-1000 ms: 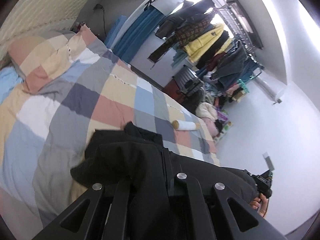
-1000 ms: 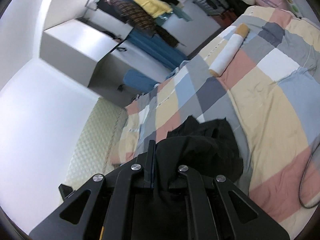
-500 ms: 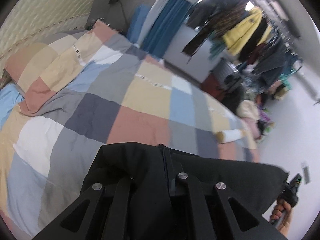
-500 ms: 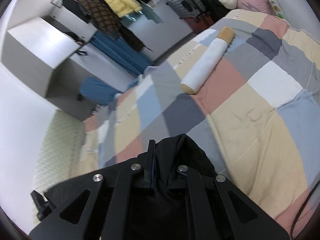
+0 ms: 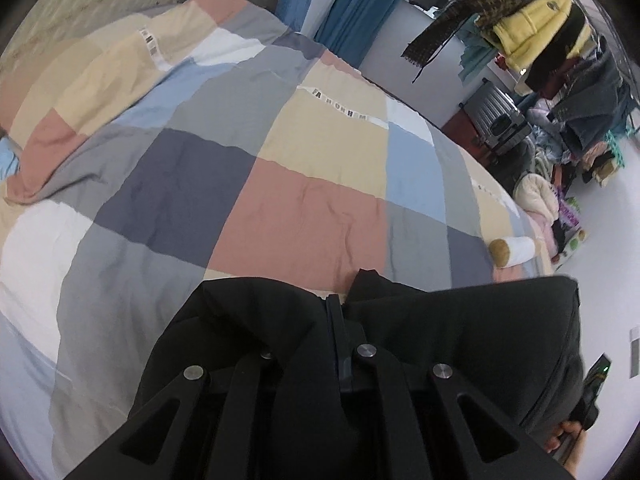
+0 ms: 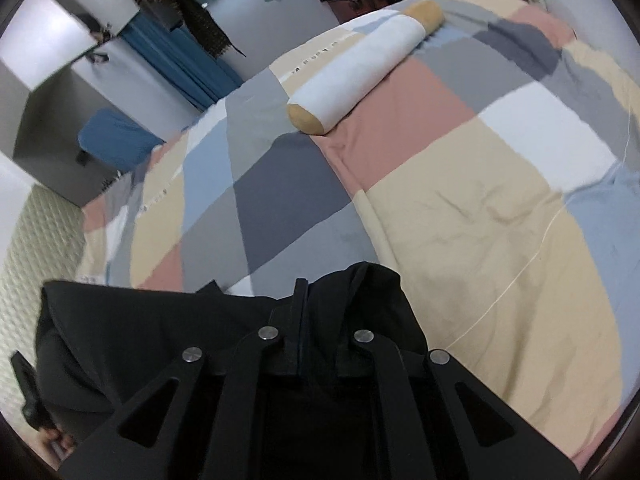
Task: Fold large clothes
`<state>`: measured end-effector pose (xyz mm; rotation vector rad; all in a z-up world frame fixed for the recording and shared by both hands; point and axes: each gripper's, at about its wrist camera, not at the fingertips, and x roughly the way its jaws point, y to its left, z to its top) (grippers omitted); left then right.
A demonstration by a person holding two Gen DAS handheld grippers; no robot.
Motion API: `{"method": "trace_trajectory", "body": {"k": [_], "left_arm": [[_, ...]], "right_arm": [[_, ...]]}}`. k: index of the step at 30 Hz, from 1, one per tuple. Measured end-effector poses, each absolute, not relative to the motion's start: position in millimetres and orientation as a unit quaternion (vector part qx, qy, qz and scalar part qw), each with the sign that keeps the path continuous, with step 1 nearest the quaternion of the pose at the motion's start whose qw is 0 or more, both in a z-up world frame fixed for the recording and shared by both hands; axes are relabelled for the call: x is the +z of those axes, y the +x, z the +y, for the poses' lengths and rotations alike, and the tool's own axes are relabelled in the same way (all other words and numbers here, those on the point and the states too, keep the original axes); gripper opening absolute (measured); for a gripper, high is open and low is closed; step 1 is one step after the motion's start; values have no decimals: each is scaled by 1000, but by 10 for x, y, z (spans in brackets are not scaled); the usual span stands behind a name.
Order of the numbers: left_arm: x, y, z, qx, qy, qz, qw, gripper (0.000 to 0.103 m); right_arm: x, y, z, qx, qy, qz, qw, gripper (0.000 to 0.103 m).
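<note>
A large black garment hangs stretched between my two grippers above the checkered bed cover. My left gripper is shut on one end of its top edge. My right gripper is shut on the other end, where the black garment drapes over the fingers. The cloth runs taut from each gripper toward the other, and its lower part is hidden below the grippers. The other gripper and hand show at the lower right of the left wrist view and at the lower left of the right wrist view.
A white bolster pillow with tan ends lies across the far side of the bed. A pillow in the same checkered cloth lies at the head. A rack of hanging clothes, blue curtains and a suitcase stand beyond the bed.
Both grippers have tipped down and moved over the bed, and the bunched black garment has been drawn out into a taut span between them.
</note>
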<state>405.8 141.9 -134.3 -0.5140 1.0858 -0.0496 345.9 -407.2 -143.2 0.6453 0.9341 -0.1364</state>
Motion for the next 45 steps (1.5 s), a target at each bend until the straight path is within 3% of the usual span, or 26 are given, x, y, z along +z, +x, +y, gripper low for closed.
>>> {"method": "trace_trajectory", "body": {"k": [6,8,9,10,12,16,17,24,35,39,45], "left_arm": [[-1066,3753,1595,-78,-282,532,795,14],[-903,3569,1704,-88,-306,529,787,16],[-823,3478,1781,-92,-331,523,780,16],[-766,3418,1838,-95,-350,519,774,19],[-555,3250,1983,-104,-383,501,769,28],[-29,2924,2169,-67,-362,436,821,80],[93,2851,2188,-56,-350,417,837,81],[285,2695,1596,-80,-228,383,892,81],[-691,2876,176,-83,-20,379,922,81],[-1076,3036,34,-56,19,378,924,81],[-1346,3208,55,-61,15,371,926,82]], "right_arm": [[-1201,3069,-4232,-34,385,425,819,16],[-1110,2934,-4274,-8,412,413,812,36],[-1031,2855,-4289,-7,411,407,816,58],[-959,2791,-4302,-12,406,402,821,71],[-719,2595,-4325,-16,386,387,837,72],[-271,2292,-4276,-26,343,367,864,72],[-207,2269,-4238,-28,328,366,870,72],[6,2210,-3492,0,221,355,909,72],[-768,2561,-2226,50,102,372,921,74],[-1028,2713,-2041,46,61,369,926,74],[-1252,2970,-1996,43,48,361,930,82]]}}
